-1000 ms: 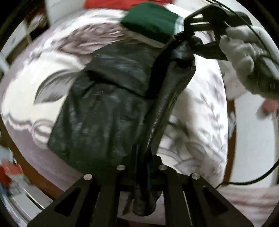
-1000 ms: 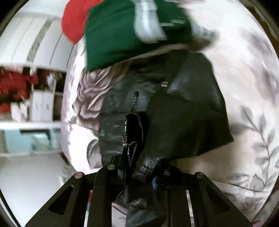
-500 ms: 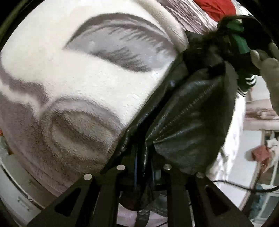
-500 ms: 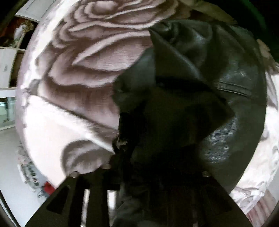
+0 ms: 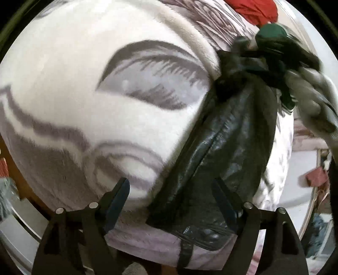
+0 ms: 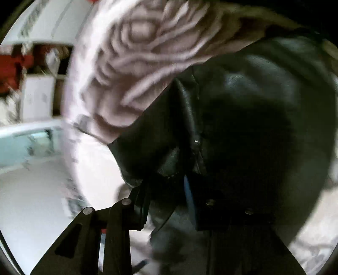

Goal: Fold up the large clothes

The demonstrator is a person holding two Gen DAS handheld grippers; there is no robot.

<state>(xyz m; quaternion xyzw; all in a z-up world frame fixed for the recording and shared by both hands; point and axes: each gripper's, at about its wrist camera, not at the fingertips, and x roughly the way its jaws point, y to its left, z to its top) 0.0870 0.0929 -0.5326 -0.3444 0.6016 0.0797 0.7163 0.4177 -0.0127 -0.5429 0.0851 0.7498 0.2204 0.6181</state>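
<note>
One blanket [image 5: 88, 118], white with grey leaf and rose prints, covers the bed and carries everything. One black leather jacket [image 5: 224, 160] lies on it in a long, bunched fold that runs from the near edge of the bed towards the far edge. At the far edge lie two more garments: one green [image 5: 272, 33] touching the jacket's far end, one red [image 5: 257, 10] just beyond it.

The left gripper [image 5: 171, 198] stands with its jaws wide apart, having just been opening; the jacket's near end lies between them, with the pads off it. The right gripper [image 6: 166, 188] has just been closing, and jacket leather lies between its jaws; whether the pads press on it cannot be told. One gloved hand [image 5: 312, 95] is at the jacket's far end.
</note>
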